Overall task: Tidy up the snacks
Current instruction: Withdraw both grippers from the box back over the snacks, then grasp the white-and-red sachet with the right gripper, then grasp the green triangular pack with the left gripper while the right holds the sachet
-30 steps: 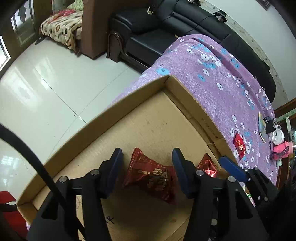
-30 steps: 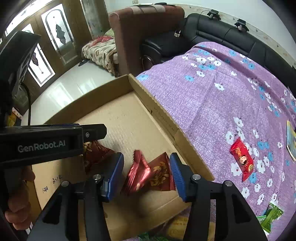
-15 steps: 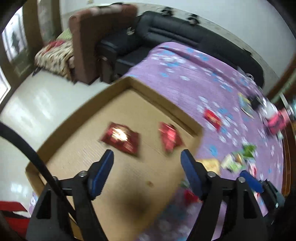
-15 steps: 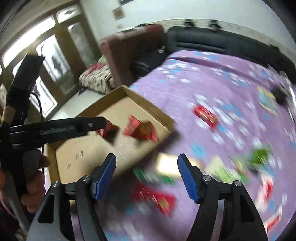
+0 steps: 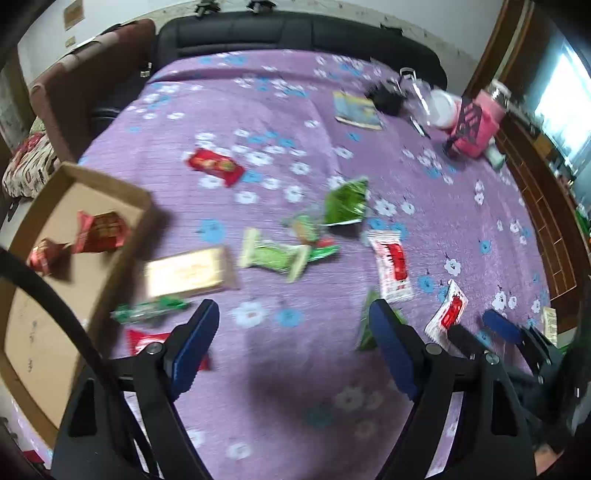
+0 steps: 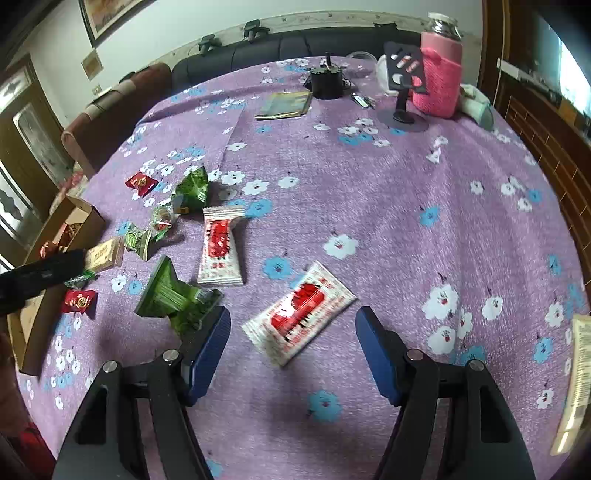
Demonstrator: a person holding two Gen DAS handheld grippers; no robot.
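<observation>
Snack packets lie scattered on a purple flowered cloth. My right gripper [image 6: 291,332] is open and empty, just short of a white and red packet [image 6: 299,312]. A second white and red packet [image 6: 221,246] and a green packet [image 6: 173,295] lie to its left. My left gripper [image 5: 291,325] is open and empty above the cloth, with green packets [image 5: 273,254] and a beige bar [image 5: 184,273] ahead of it. The cardboard box [image 5: 110,184] at the left holds two red packets [image 5: 101,230]. A red packet [image 5: 214,166] lies further back on the cloth.
At the far end stand a pink-sleeved jar [image 6: 439,74], a black stand [image 6: 402,88], a black pot [image 6: 327,79] and a booklet [image 6: 286,105]. A black sofa [image 5: 295,33] and a brown armchair [image 5: 88,88] are behind. Wooden furniture [image 6: 546,122] runs along the right.
Both grippers have let go of their red packets in the box, opened, and swung right, away from the box, over the scattered snacks.
</observation>
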